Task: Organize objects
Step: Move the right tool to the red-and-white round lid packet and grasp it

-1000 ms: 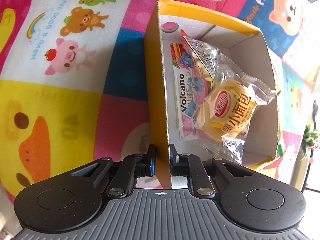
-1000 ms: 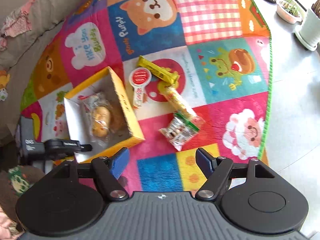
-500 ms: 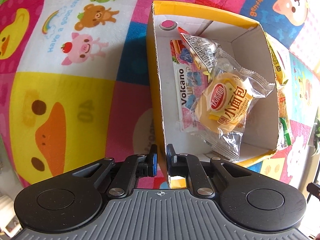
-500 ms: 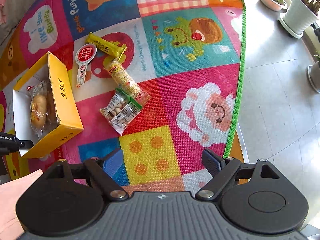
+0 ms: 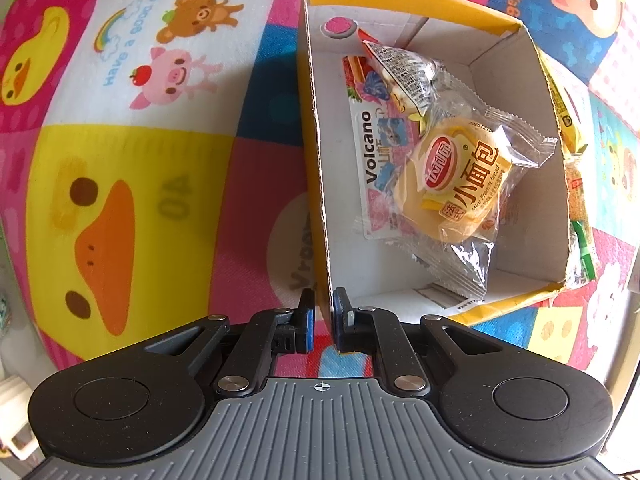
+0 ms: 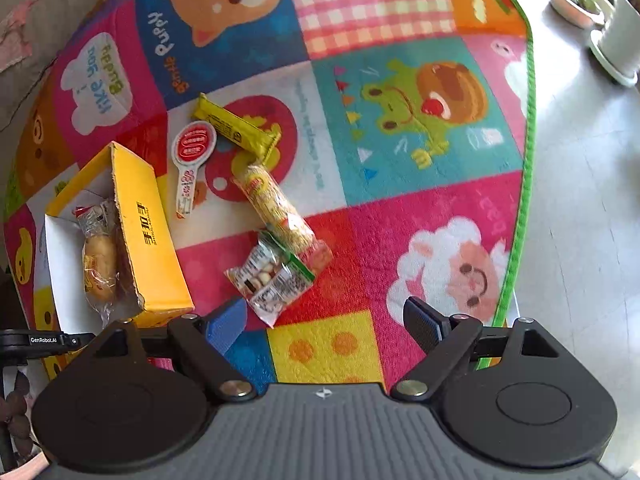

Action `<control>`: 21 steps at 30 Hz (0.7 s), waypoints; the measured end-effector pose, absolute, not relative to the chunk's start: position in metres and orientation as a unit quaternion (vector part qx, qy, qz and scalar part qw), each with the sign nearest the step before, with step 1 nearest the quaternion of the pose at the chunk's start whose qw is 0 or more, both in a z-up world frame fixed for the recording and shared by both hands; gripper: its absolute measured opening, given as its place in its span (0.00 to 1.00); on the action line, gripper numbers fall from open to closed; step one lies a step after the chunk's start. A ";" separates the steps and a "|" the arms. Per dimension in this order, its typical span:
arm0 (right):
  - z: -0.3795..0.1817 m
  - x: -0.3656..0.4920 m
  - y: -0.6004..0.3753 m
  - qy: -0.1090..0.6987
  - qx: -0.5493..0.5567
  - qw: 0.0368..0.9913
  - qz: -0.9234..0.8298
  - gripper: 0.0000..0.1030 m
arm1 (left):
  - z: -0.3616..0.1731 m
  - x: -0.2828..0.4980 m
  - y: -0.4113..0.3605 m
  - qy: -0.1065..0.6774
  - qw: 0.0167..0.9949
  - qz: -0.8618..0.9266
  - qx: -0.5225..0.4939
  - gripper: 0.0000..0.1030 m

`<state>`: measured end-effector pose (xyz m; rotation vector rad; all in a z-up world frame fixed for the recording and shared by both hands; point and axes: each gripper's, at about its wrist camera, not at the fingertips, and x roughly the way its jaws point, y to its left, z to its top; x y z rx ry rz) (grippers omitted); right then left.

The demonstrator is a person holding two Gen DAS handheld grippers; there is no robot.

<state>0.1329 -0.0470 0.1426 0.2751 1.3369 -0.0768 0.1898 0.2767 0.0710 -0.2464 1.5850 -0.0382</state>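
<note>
A yellow cardboard box (image 5: 316,160) lies open on the play mat. My left gripper (image 5: 323,316) is shut on its left wall and points straight down. Inside the box are a small bread packet (image 5: 456,184), a flat Volcano packet (image 5: 372,152) and a clear wrapped snack (image 5: 400,72). In the right wrist view the box (image 6: 156,248) is at the left. Beside it on the mat lie a yellow bar (image 6: 236,128), a round red-and-white packet (image 6: 192,156), a long cracker roll (image 6: 276,208) and a small snack bag (image 6: 272,276). My right gripper (image 6: 324,320) hangs open above the mat, near that bag, holding nothing.
The cartoon play mat ends in a green border (image 6: 520,200), with grey floor tiles (image 6: 580,200) to its right. White plant pots (image 6: 620,40) stand at the far right. A grey cushion (image 6: 32,20) runs along the far left. The left gripper's body (image 6: 40,340) shows beside the box.
My right gripper's jaws have spread wider and it has dropped closer to the mat, with the loose snacks now larger in view. The left gripper keeps its hold on the box wall and has shifted slightly.
</note>
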 end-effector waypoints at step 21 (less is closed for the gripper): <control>0.052 0.321 0.055 0.652 0.139 0.745 0.024 0.83 | 0.098 0.171 0.283 0.667 0.719 0.046 -0.190 0.11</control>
